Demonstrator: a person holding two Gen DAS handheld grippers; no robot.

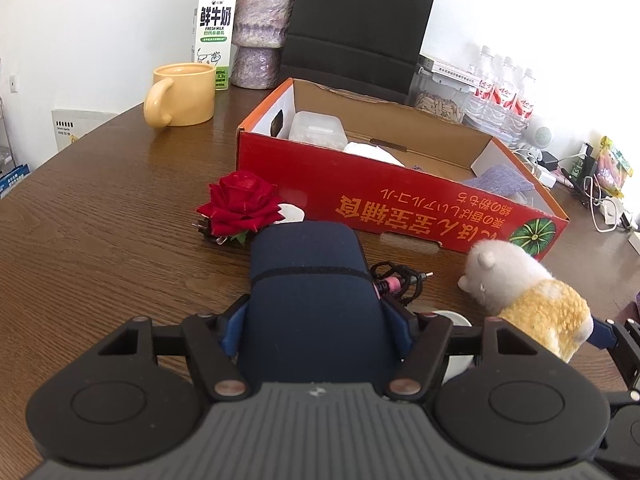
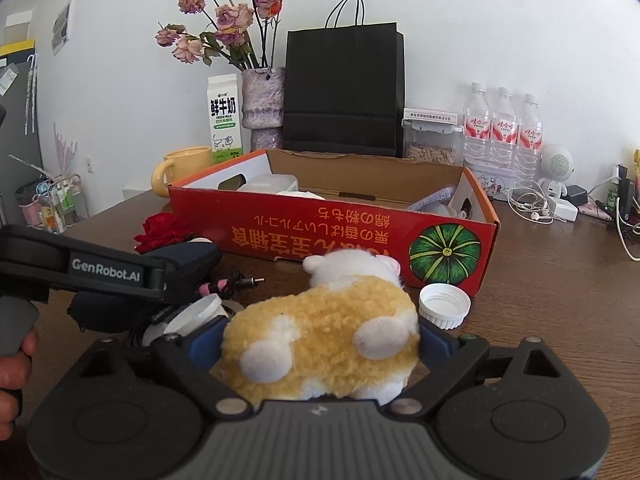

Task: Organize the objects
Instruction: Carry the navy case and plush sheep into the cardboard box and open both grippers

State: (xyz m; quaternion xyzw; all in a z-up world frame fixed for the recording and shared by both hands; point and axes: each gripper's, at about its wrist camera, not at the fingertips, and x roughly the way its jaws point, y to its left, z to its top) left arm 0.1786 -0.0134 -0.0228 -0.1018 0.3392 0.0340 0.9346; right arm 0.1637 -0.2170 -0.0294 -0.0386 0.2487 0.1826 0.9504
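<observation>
My left gripper (image 1: 316, 320) is shut on a navy blue pouch (image 1: 308, 280), held just in front of the red cardboard box (image 1: 360, 200). My right gripper (image 2: 320, 340) is shut on a yellow and white plush toy (image 2: 324, 340), which also shows in the left wrist view (image 1: 532, 296). The open box (image 2: 320, 232) holds a clear plastic container (image 1: 318, 128), something white and a purple cloth (image 1: 500, 178). On the table lie a red rose (image 1: 242, 204), a black and pink cable (image 1: 396, 280), a white cap (image 2: 444, 304) and a white lidded cup (image 2: 196, 316).
A yellow mug (image 1: 180, 94), a milk carton (image 1: 214, 32), a purple vase (image 1: 260, 28) and a black paper bag (image 1: 356, 28) stand behind the box. Water bottles (image 2: 502, 132), a seed jar (image 2: 430, 144), a small speaker (image 2: 556, 168) and chargers with cables (image 2: 536, 208) are at the right.
</observation>
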